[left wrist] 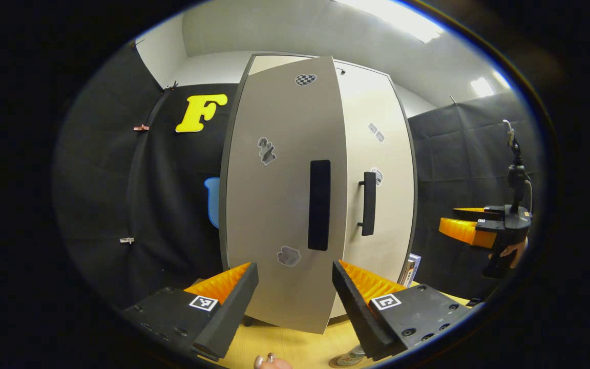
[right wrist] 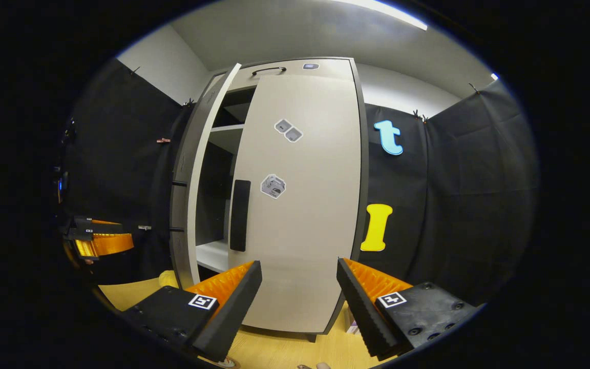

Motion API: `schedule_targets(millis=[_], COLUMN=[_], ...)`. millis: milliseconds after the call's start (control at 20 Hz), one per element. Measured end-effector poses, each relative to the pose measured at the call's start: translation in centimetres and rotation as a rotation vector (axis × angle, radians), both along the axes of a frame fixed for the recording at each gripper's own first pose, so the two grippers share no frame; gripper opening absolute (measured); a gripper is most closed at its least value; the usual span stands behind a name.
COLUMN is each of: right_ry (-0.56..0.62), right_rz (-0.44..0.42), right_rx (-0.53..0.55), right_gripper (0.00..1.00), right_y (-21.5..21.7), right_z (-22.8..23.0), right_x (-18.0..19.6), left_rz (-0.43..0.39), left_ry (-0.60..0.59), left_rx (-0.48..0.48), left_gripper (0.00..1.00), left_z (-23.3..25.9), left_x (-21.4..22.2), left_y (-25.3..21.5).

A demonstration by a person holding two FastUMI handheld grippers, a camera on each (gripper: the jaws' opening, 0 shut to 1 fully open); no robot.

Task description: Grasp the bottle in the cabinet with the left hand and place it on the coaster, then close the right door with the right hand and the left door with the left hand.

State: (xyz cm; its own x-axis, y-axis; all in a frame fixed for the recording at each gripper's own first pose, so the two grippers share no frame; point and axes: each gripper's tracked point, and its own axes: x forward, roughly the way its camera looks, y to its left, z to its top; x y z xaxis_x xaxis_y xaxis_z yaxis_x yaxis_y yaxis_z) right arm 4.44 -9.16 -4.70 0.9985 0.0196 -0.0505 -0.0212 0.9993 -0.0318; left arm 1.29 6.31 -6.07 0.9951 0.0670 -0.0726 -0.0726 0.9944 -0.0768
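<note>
Pale wooden tabletop (left wrist: pixel 295 343) runs under both views at six o'clock, and the cabinet stands on it against the black booth cloth. Nearest in the left gripper view, the left gripper (left wrist: pixel 295 287) is spread wide and carries nothing, its fingers framing the lower edge of the left door (left wrist: pixel 279 205). At five o'clock, low on the tabletop, a round edge may be the coaster (left wrist: pixel 346 360); whether the bottle stands on it cannot be told, and no bottle can be made out on the cabinet shelves.

Nearest in the right gripper view, the right gripper (right wrist: pixel 299 287) is likewise wide apart and empty, facing the right door (right wrist: pixel 305 205), which looks shut or nearly so. Beyond it, at ten o'clock, the left door (right wrist: pixel 192 174) is swung out, with the shelves (right wrist: pixel 223 133) in the gap.

The step in hand appears to be closing the left door. It would go best with the left gripper set flat against the door face near the handle (left wrist: pixel 319 205), away from the hinge, pushing steadily along the door's arc until it meets the right door, while the right gripper (left wrist: pixel 466 230), off at three o'clock, keeps clear.
</note>
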Motion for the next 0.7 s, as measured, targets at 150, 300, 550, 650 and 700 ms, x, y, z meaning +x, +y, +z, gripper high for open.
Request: schedule_targets(millis=[150, 300, 550, 650, 700], right_ry=[0.003, 0.001, -0.001, -0.013, -0.018], right_rz=[-0.010, -0.019, -0.021, -0.017, -0.017], right_rx=[-0.007, -0.011, 0.008, 0.004, 0.002], right_gripper=[0.98, 0.98, 0.98, 0.98, 0.98], right_y=[0.1, 0.1, 0.5, 0.7, 0.7], right_z=[0.4, 0.7, 1.2, 1.6, 1.9], right_x=[-0.6, -1.2, -1.6, -1.5, -1.5], left_rz=[-0.029, -0.034, -0.025, -0.018, -0.018], left_ry=[-0.012, -0.017, -0.033, -0.039, -0.040], left_rx=[-0.019, -0.021, -0.018, -0.043, -0.054], left_gripper=[0.93, 0.93, 0.93, 0.93, 0.93], left_z=[0.2, 0.2, 0.5, 0.6, 0.5], left_x=[0.2, -0.3, -0.8, -0.8, -0.8], left_y=[-1.0, -1.3, -1.0, -0.9, -0.9])
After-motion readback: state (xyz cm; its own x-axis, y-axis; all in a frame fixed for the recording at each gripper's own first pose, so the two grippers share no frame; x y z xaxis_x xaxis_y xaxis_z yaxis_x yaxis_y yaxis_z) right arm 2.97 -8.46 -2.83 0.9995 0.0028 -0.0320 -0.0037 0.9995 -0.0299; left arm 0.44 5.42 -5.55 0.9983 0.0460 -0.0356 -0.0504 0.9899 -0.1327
